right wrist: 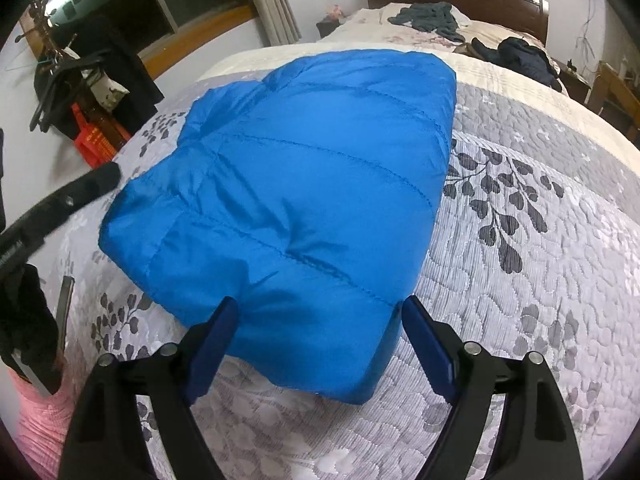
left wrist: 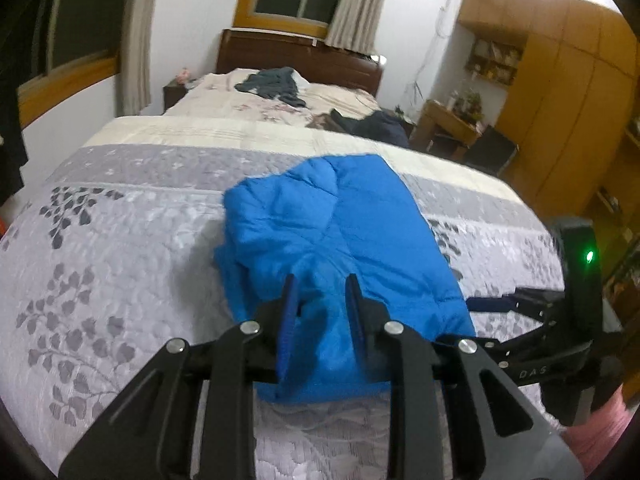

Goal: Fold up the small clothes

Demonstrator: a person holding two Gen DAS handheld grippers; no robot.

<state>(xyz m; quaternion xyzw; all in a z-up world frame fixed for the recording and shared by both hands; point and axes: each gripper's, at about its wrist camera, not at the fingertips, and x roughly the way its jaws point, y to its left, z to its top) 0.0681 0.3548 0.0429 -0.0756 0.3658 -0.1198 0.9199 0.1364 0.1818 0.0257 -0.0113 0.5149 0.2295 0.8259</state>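
Note:
A blue quilted puffer jacket (left wrist: 340, 232) lies folded into a compact bundle on the bed's grey leaf-print quilt (left wrist: 120, 264). My left gripper (left wrist: 322, 300) has its jaws narrowed on a bunched fold at the jacket's near edge, and blue fabric fills the gap. In the right wrist view the jacket (right wrist: 304, 168) fills the centre. My right gripper (right wrist: 322, 320) stands wide open, its fingers straddling the jacket's near end without pinching it. The left gripper's black body (right wrist: 72, 196) shows at the jacket's left edge, and the right gripper (left wrist: 492, 304) sits at the jacket's right side.
Dark clothes (left wrist: 276, 84) lie in heaps near the brown headboard (left wrist: 300, 50), with more (right wrist: 524, 58) at the far right of the bed. A clothes rack and a red crate (right wrist: 96, 144) stand left of the bed. Wooden cabinets (left wrist: 560, 80) line the right wall.

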